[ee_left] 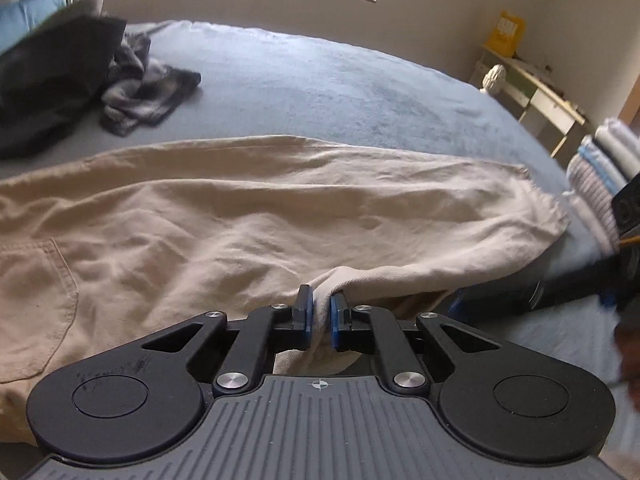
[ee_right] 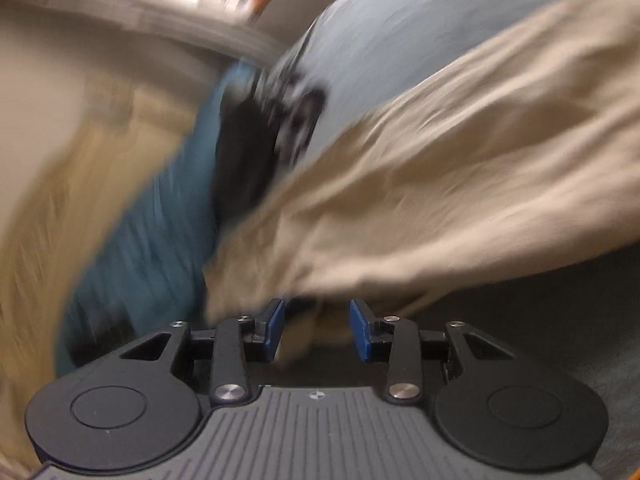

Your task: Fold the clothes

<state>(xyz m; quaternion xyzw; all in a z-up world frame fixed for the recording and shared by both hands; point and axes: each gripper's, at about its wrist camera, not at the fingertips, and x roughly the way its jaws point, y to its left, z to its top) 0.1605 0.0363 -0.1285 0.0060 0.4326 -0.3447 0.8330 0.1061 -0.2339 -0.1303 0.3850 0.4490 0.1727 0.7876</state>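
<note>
The beige trousers (ee_left: pixel 248 208) are spread across the grey-blue bed (ee_left: pixel 320 80), a back pocket shown at the left. A pinch of their near edge is clamped between the blue pads of the left tool (ee_left: pixel 320 320) — drawn nearly together. In the blurred right wrist view, the right tool (ee_right: pixel 317 330) is seen partly parted — fabric lies between the pads, yet whether it is pressed cannot be told. Dark clothes (ee_left: pixel 60 80) are heaped at the far left, folded laundry (ee_left: pixel 600 168) at the right.

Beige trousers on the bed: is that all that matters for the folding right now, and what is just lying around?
In use:
beige trousers
left tongs, shut on the trousers' edge
right tongs

Lying about:
dark clothes heap
folded stack
yellow bag
</note>
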